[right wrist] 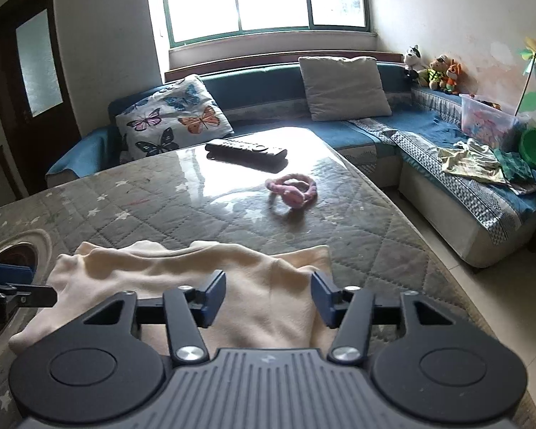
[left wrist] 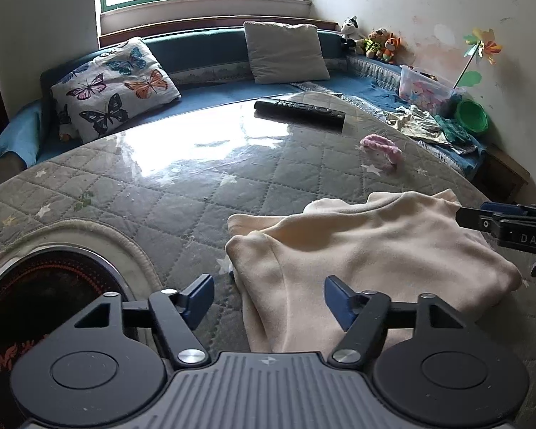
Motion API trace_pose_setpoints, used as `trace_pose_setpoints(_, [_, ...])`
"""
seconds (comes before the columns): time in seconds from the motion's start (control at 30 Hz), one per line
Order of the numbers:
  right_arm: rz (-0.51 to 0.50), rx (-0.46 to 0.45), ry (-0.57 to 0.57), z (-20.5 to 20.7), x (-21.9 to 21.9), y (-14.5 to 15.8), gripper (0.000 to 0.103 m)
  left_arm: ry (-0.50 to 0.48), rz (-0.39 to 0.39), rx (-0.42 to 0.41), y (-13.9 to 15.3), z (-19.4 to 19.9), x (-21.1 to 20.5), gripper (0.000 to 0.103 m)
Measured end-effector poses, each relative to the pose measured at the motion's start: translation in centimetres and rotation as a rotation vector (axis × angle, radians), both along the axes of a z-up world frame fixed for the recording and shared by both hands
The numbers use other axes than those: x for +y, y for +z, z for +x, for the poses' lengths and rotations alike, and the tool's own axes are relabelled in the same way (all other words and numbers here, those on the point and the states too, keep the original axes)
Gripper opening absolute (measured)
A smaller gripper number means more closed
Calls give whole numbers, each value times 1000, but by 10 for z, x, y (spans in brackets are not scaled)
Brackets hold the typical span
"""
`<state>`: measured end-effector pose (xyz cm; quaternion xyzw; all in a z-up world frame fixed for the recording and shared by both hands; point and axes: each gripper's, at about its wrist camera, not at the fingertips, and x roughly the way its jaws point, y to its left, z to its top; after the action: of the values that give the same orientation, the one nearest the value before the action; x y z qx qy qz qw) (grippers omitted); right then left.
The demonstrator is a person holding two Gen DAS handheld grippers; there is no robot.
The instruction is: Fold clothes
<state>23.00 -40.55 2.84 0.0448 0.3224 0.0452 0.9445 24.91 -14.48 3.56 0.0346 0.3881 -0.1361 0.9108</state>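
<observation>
left wrist view: left gripper (left wrist: 268, 302) level over the quilted table (left wrist: 132, 182), jaws wide apart, nothing held, near edge of the cream garment (left wrist: 368, 250) between the fingers; right gripper (left wrist: 507, 228) enters from the right at the garment's far side. right wrist view: right gripper (right wrist: 268, 298) level, jaws wide, empty, over the cream garment (right wrist: 182, 279) lying partly folded on the table (right wrist: 160, 200); left gripper (right wrist: 14, 286) at the left edge.

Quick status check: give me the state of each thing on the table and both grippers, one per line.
Left gripper: open, empty, over the garment's near edge.
Right gripper: open, empty, over the garment.
Cream garment: partly folded, rumpled, lying on the table.
Remote: lying flat, far side of table.
Pink band: loose, coiled, beyond the garment.
Clothes pile: unfolded, on the sofa.
</observation>
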Motion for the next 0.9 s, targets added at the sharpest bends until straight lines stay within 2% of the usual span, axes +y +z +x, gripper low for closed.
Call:
trace_pose_setpoints(0.17, [-5, -11, 22, -8, 10, 3, 71, 1, 3, -10, 2, -5, 1, 94])
trace_pose_setpoints(0.23, [-14, -17, 40, -13, 17, 4, 82, 0, 4, -11, 2, -7, 1, 97])
trace_pose_setpoints(0.33, [-33, -22, 72, -20, 28, 4, 87, -1, 14, -10, 1, -10, -1, 102])
trace_pose_setpoints(0.67, [-83, -8, 144, -37, 58, -6, 96, 2, 40, -19, -1, -20, -1, 103])
trace_pose_setpoints(0.9, [-127, -13, 172, -45, 73, -10, 100, 44, 33, -19, -2, -25, 16, 103])
